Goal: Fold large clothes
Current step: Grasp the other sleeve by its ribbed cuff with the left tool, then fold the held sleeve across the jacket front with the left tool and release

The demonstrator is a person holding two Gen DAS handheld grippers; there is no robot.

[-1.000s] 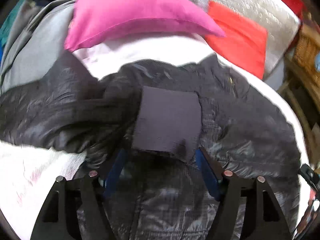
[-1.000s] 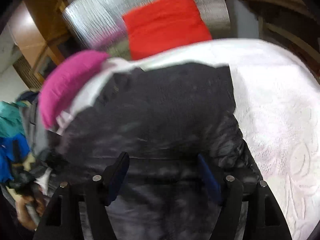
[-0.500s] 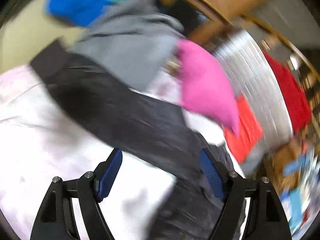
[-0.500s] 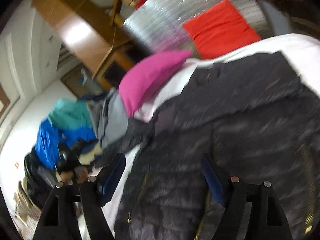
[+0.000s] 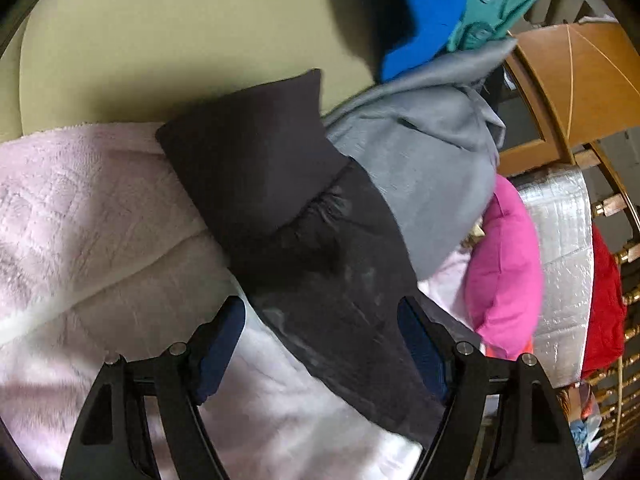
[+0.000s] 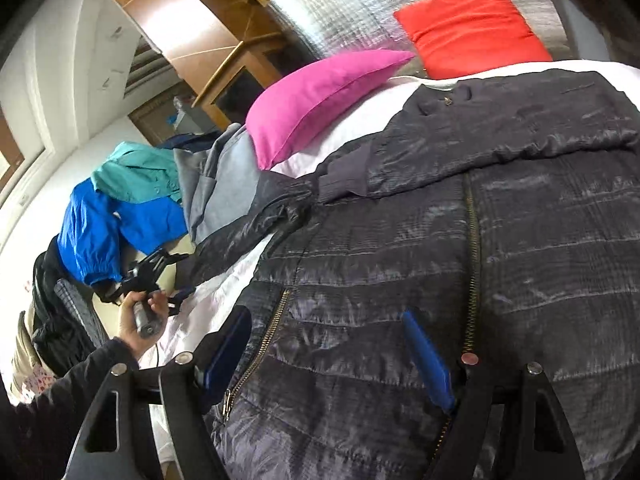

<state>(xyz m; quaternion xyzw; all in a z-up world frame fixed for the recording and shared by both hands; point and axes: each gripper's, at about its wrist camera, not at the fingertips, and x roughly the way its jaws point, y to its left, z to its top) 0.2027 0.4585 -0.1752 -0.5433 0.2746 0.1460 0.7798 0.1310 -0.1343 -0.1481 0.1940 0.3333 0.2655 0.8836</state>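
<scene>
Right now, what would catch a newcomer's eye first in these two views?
The black quilted jacket spread zipper-up across the pale bedspread dominates, one sleeve stretched out toward the bed's edge. Behind it lie a bright pink pillow and a red cushion against a silver quilted panel. At the bedside sits a heap of blue, teal and grey clothes.

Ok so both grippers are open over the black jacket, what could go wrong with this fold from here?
1. The outstretched sleeve lies against the grey garment, so the left hand-held gripper might pinch both.
2. The black jacket looks slippery, so a fold may slide open.
3. The pink pillow sits close to the collar and could crowd the fold.
</scene>
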